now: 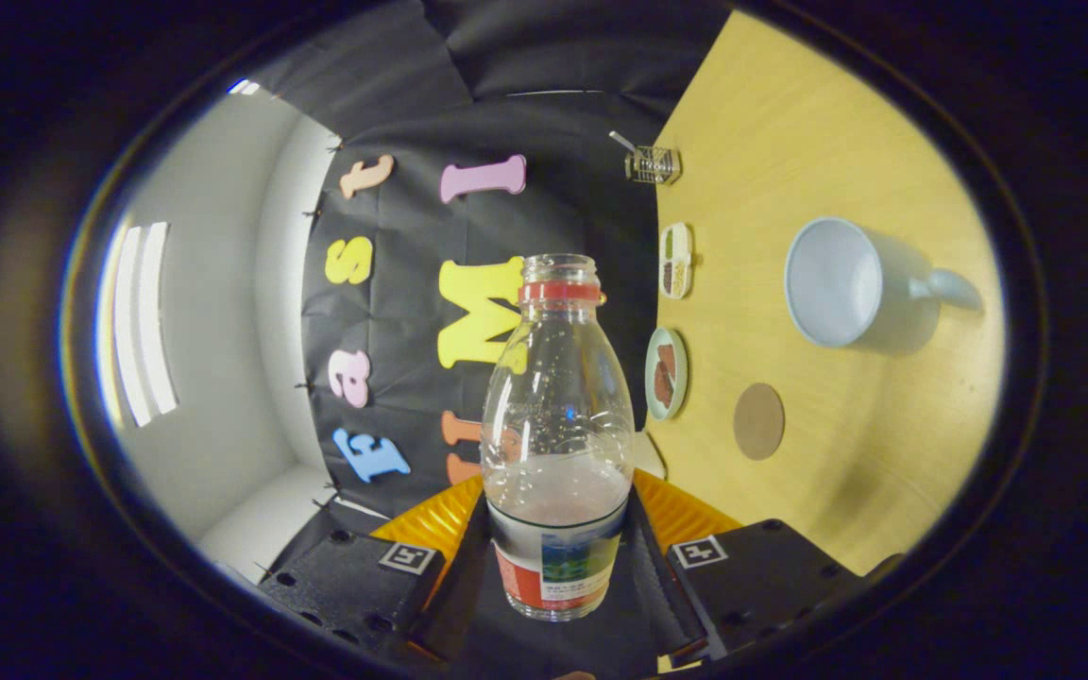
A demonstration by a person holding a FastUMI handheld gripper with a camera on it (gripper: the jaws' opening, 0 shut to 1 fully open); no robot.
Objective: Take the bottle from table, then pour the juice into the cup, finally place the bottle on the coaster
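Tongs (558,557) clamped on an uncapped juice bottle (558,425), lifted clear of the surface (790,142).
Pale juice sits low inside; beyond it, well apart, a pale blue cup (837,281) and round brown coaster (758,421).

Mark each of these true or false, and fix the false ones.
1. The gripper is shut on the bottle. True: both fingers press on its lower, labelled part.
2. The bottle has its cap on. False: the neck is open, with a red ring around it.
3. The bottle is full. False: pale liquid fills only the lower part, and the upper part is clear with droplets.
4. The cup lies beyond the fingers on the yellow table, apart from the bottle. True.
5. The bottle stands on the coaster. False: the round brown coaster is bare, between the cup and the gripper.
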